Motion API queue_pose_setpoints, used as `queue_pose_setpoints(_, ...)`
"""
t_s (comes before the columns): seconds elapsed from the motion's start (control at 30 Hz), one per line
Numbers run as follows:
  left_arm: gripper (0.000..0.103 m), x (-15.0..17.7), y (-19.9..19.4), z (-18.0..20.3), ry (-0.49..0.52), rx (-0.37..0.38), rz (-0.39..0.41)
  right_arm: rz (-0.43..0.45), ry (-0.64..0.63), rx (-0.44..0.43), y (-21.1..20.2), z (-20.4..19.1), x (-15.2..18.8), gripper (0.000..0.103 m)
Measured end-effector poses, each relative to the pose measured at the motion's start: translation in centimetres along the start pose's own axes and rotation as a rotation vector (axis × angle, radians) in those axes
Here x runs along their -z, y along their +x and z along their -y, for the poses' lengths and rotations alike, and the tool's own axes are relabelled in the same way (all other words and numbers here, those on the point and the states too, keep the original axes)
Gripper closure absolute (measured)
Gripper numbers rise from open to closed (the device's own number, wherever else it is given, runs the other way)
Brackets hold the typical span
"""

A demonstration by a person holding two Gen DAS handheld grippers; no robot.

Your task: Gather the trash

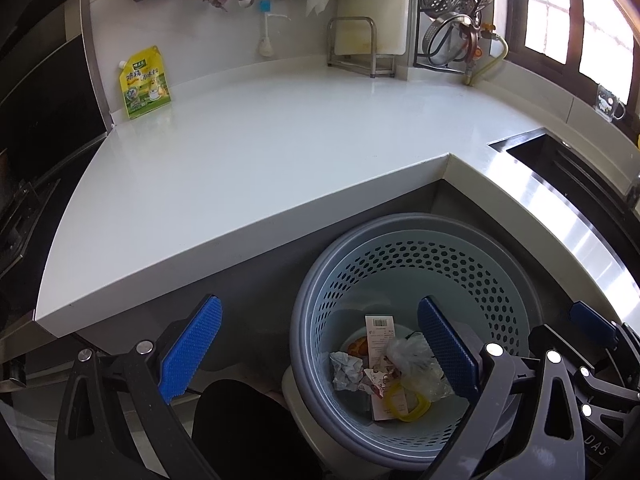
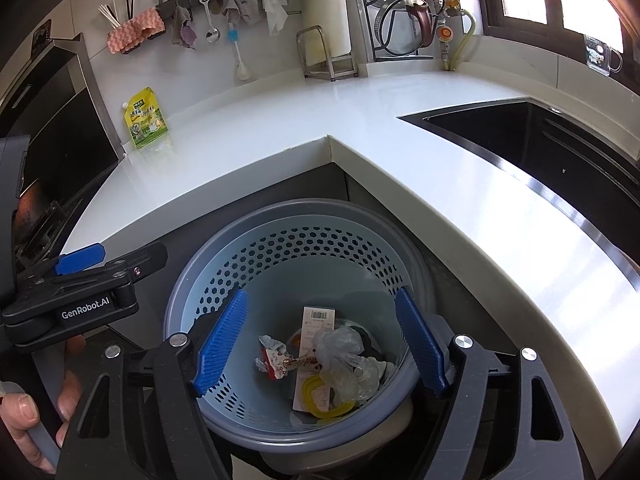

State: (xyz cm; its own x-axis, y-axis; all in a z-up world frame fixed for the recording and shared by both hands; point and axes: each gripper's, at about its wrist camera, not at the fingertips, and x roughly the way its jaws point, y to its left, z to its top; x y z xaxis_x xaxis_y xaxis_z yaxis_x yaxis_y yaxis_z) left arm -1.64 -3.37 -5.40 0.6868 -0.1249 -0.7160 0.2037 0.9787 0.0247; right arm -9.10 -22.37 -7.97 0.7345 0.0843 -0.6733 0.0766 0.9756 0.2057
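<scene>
A grey-blue perforated waste basket (image 1: 400, 226) (image 2: 304, 208) stands on the floor in the inner corner of the white counter. Inside it lie a barcode receipt (image 2: 318, 318), a clear plastic bag (image 2: 340, 346), crumpled paper (image 1: 346, 370), a red-white wrapper and a yellow ring (image 2: 316, 394). My right gripper (image 2: 320, 340) hangs open over the basket with nothing between its blue pads. My left gripper (image 1: 320, 344) is open and holds nothing, over the basket's left rim. A yellow-green pouch (image 1: 146, 82) (image 2: 146, 124) stands on the counter at the far left wall.
The white counter (image 1: 280, 140) wraps around the basket, with a black sink (image 2: 540, 148) at right. A metal rack (image 1: 354, 46), steamer and lids stand at the back; cloths and utensils hang on the wall. A dark stove (image 1: 36, 120) is at left. A hand (image 2: 24, 412) grips the left handle.
</scene>
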Motion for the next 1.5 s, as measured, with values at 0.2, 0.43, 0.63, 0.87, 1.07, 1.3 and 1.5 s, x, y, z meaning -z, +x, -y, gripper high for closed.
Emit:
queue_pose_setpoints(0.2,0.006,0.12,-0.13,-0.51,-0.022,0.005,0.000,-0.006,0.004,0.009,0.30,-0.02,0.04,0.025)
queue_pose_setpoints(0.43,0.006,0.15,0.00,-0.49,-0.021,-0.007,-0.004,-0.004,0.024,0.021,0.32,0.36,0.01,0.024)
queue_pose_setpoints(0.63,0.006,0.18,-0.20,-0.31,-0.014,-0.010,0.008,-0.005,0.024,0.021,0.32,0.37,0.04,0.024)
queue_pose_setpoints(0.87,0.006,0.24,-0.24,-0.20,-0.014,-0.014,0.010,-0.006,0.023,0.022,0.35,0.35,0.06,0.024)
queue_pose_setpoints(1.07,0.006,0.25,-0.30,-0.33,-0.015,-0.016,0.012,-0.010,0.025,0.020,0.43,0.32,0.11,0.024)
queue_pose_setpoints(1.3,0.006,0.30,-0.26,-0.34,-0.015,-0.018,0.010,-0.007,0.021,0.019,0.39,0.20,0.14,0.024)
queue_pose_setpoints(1.5,0.006,0.35,0.01,-0.36,-0.012,-0.018,0.001,-0.010,0.023,0.017,0.44,0.20,0.24,0.024)
